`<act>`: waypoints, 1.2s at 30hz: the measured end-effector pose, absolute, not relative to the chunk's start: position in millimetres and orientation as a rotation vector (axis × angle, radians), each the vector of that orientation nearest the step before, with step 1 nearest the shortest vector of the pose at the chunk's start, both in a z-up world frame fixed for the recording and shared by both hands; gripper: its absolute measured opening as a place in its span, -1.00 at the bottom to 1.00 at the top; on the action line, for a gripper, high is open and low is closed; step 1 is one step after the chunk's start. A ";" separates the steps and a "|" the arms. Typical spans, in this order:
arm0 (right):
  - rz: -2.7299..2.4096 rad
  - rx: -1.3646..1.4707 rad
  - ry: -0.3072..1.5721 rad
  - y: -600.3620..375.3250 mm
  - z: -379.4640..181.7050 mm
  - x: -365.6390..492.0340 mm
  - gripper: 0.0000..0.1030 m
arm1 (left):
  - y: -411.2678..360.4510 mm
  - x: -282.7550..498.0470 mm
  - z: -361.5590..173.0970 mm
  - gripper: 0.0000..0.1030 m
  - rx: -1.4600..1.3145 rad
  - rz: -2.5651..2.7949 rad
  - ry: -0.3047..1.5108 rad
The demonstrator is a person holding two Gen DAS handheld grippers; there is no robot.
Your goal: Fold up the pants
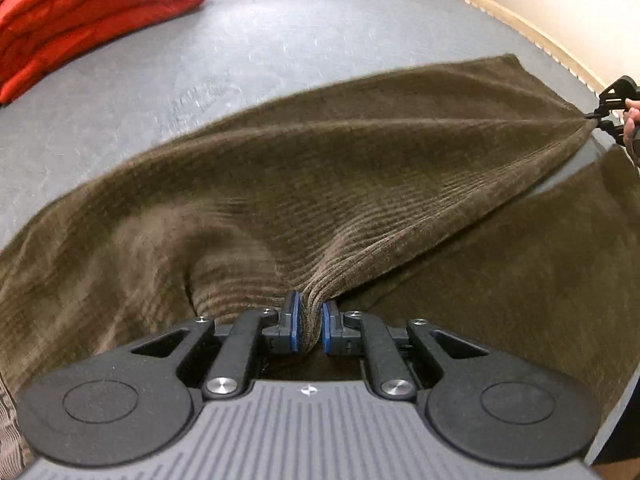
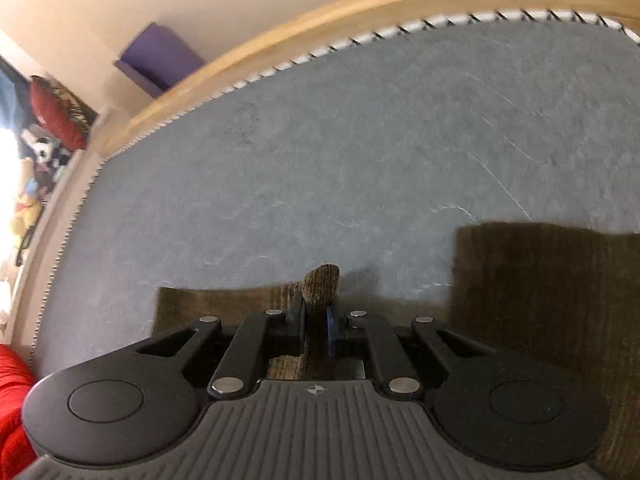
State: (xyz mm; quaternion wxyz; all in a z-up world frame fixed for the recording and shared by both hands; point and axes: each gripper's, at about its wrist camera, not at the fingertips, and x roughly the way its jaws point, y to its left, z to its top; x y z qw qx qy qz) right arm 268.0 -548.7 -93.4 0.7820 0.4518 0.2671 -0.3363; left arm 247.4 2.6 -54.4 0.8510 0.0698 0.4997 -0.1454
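Now we hold pants taut between left gripper and right gripper, both clamped on cloth; long axis runs gripper to gripper.

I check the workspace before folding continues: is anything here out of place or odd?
Nothing stands out. Both the left gripper and right gripper pinch the brown corduroy pants, stretched over the grey mattress.
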 end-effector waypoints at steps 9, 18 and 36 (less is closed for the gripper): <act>-0.729 0.800 0.557 -534.9 -46.2 267.0 -0.27 | 61.9 181.0 -15.7 -0.10 -0.103 -0.293 0.852; -0.367 0.663 0.441 -439.5 39.4 226.4 -0.27 | 178.9 81.2 -6.3 -0.67 -0.164 -0.089 0.814; 0.528 -0.059 0.789 -28.3 -16.2 80.6 -0.28 | 321.5 47.5 -35.6 -0.38 -0.466 -0.001 0.993</act>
